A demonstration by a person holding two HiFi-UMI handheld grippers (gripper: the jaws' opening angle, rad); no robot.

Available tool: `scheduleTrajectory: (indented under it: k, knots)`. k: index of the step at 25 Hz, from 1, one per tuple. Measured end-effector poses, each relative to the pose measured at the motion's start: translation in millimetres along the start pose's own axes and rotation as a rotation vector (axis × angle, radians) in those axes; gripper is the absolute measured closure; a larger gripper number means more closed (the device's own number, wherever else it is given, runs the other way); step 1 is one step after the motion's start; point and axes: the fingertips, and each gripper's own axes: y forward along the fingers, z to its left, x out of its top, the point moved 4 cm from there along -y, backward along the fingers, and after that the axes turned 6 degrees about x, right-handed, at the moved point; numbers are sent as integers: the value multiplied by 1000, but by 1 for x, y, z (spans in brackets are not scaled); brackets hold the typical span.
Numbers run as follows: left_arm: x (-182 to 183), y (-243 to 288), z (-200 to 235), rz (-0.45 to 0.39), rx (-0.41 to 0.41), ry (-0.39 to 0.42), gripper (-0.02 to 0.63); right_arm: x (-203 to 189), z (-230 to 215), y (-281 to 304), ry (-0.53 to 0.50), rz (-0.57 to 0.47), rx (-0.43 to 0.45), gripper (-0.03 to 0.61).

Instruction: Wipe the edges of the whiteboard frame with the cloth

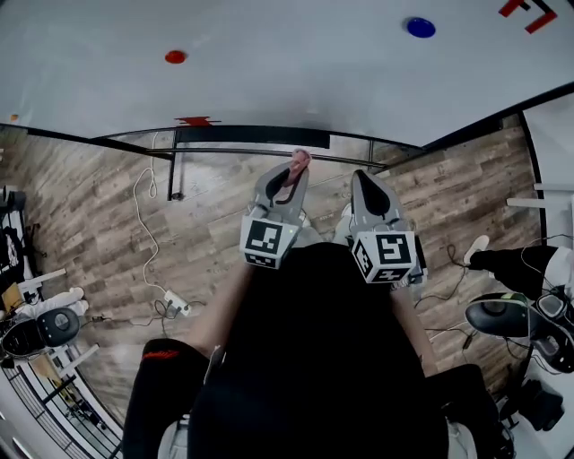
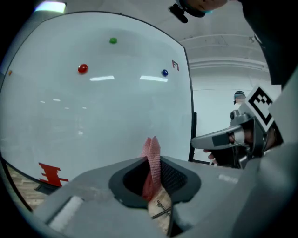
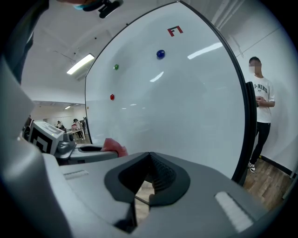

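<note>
A pink cloth (image 1: 300,160) sticks out of my left gripper (image 1: 293,170), which is shut on it just below the whiteboard's black bottom frame (image 1: 251,136). In the left gripper view the cloth (image 2: 152,149) stands upright between the jaws, in front of the white board (image 2: 93,102), whose dark right edge (image 2: 191,93) is close by. My right gripper (image 1: 366,182) hangs beside the left one, shut with nothing in it. From the right gripper view (image 3: 149,173) the cloth (image 3: 114,146) shows at the left, and the frame's right edge (image 3: 250,121) runs down the right.
Red (image 1: 176,56) and blue (image 1: 420,27) magnets stick to the board. A white cable and power strip (image 1: 175,305) lie on the wooden floor at the left. Chairs and gear (image 1: 502,314) stand at the right. A person (image 3: 260,107) stands beyond the board's right edge.
</note>
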Motion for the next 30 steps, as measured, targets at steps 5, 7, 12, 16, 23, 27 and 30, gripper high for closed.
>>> scheduleTrajectory:
  k: [5,7,12,16,23,27,30]
  knots:
    - [35,-23,21,-105,52,-3,558,21,15,10,-33,-61,25,577]
    - [53,-31,25,-151,73,-9,558,35,20,10,-35,-88,30,577]
    - [86,-47,31,-233,109,-21,558,72,28,-1,-77,-173,32,577]
    - [111,-52,31,-299,119,-8,557,98,35,-12,-141,-243,35,577]
    - [143,-55,27,-391,113,23,558,127,31,-29,-184,-345,-4,578]
    - [147,-56,25,-401,121,61,558,132,26,-30,-179,-363,-16,578]
    - [142,-61,26,-381,127,69,557,132,28,-25,-163,-372,5,578]
